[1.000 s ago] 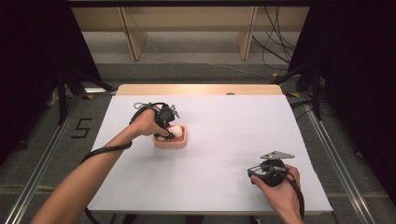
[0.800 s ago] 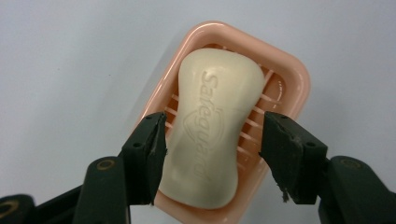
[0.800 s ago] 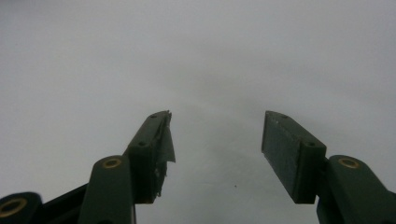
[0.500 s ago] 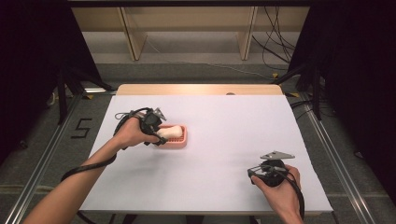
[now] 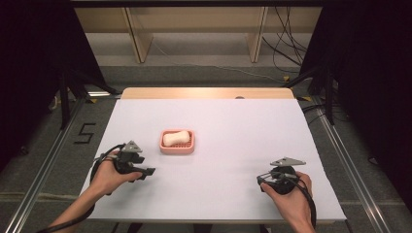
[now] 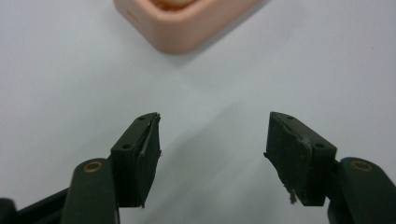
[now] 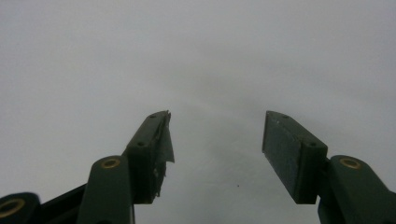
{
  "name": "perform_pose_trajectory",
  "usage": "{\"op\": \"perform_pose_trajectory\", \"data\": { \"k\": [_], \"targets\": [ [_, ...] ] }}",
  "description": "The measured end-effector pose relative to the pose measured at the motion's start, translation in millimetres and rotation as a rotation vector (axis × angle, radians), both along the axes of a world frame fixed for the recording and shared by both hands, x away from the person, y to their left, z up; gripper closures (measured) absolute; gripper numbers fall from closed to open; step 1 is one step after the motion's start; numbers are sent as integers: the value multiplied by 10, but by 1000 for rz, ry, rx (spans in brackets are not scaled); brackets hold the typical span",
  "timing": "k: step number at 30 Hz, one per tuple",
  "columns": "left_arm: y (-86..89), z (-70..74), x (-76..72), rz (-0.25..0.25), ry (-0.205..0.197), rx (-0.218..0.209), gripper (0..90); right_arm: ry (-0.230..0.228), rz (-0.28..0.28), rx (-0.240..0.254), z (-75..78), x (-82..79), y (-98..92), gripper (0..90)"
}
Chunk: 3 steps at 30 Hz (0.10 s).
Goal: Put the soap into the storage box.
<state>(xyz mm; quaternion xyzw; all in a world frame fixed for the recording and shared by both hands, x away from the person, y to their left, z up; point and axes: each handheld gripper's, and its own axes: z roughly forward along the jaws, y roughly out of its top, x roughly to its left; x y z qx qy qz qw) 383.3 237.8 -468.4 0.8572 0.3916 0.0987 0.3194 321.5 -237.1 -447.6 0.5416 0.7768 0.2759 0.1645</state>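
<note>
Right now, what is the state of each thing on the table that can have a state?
Soap: lying in the dish, not held.
Soap dish: upright on the table, holding the soap, untouched.
Left hand-held gripper: open, nothing between its jaws, which have just been opening; apart from the dish.
Right hand-held gripper: open, nothing between its jaws.

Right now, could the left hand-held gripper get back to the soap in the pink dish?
Probably yes: the left hand-held gripper is open and empty, with bare table between it and the soap lying uncovered in the pink dish.
</note>
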Motion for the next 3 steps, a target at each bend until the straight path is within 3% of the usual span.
{"op": "perform_pose_trajectory", "data": {
  "k": [3],
  "targets": [
    [66, -31, -103, 13, 2, -26, 317, -4, 4, -4, 8, -5, 2, 419]
  ]
}}
